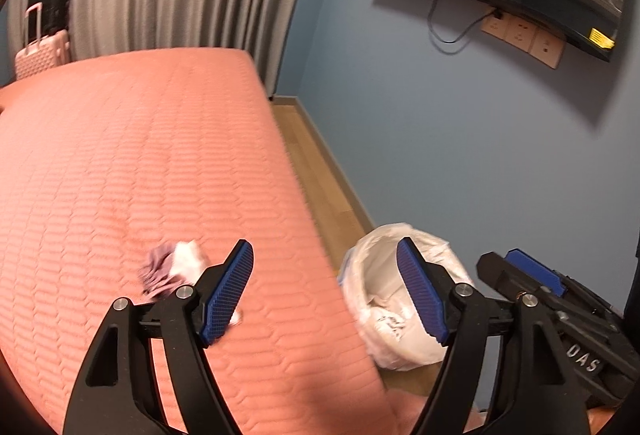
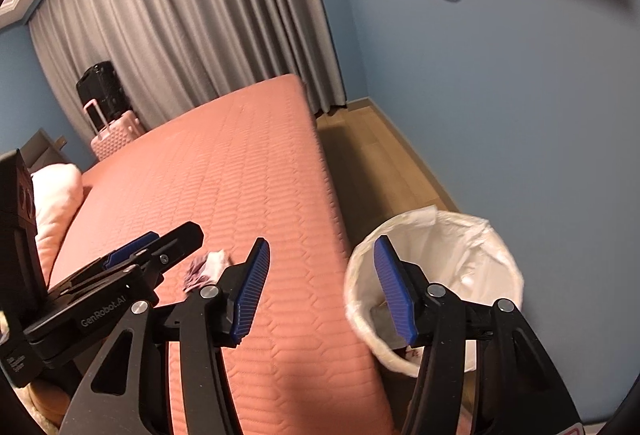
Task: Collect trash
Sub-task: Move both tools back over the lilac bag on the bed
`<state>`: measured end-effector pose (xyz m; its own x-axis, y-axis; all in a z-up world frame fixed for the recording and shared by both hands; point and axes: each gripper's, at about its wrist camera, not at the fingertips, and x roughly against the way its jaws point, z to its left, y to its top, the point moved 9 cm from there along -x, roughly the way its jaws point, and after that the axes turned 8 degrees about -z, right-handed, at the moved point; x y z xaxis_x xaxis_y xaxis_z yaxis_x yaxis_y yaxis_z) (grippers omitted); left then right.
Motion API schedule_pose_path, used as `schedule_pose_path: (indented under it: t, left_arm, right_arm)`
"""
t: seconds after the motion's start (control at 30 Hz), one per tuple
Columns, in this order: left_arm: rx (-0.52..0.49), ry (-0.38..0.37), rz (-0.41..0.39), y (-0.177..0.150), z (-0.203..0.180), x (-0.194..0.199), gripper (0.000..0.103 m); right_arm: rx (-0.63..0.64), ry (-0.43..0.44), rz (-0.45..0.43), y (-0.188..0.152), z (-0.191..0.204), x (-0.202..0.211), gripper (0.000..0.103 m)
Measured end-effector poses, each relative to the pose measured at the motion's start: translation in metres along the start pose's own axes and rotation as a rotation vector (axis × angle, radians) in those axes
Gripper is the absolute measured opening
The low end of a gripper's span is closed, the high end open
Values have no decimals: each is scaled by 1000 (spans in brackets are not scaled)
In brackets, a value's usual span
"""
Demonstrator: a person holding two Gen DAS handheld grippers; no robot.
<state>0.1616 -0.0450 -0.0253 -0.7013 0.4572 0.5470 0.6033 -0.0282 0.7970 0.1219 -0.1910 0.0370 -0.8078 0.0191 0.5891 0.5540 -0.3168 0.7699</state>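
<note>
A crumpled white and purple piece of trash (image 1: 172, 267) lies on the pink bed (image 1: 140, 155) near its right edge; it also shows in the right wrist view (image 2: 208, 267). A white-lined trash bin (image 1: 400, 299) stands on the floor beside the bed, with crumpled paper inside; it also shows in the right wrist view (image 2: 440, 275). My left gripper (image 1: 326, 295) is open and empty, above the bed edge, right of the trash. My right gripper (image 2: 320, 291) is open and empty, between bed and bin. The right gripper shows in the left wrist view (image 1: 532, 275).
A strip of wooden floor (image 2: 380, 171) runs between the bed and the blue wall (image 2: 500, 95). Grey curtains (image 2: 200, 27) hang at the back. A pink suitcase (image 2: 114, 135) and a black one (image 2: 100, 83) stand beyond the bed. A pillow (image 2: 56, 195) lies at left.
</note>
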Motion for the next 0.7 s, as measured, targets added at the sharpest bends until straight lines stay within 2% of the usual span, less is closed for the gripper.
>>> schedule_pose_path:
  t: [0.27,0.33,0.47,0.7]
  left_arm:
    - [95,95,40,-24,62,8,77]
    - [124,124,60,-35,80,7,81]
    - [173,159,110,-57,107,4,81]
    - [219,183,175,-85,129,-10,81]
  right_arm:
    - [28,37,50,-28,34,-11,54]
    - [35,43,64,-35,41,-14,54]
    - [36,60,96,-51,53,-22,54]
    - [63,72,154,-77,76,-45,54]
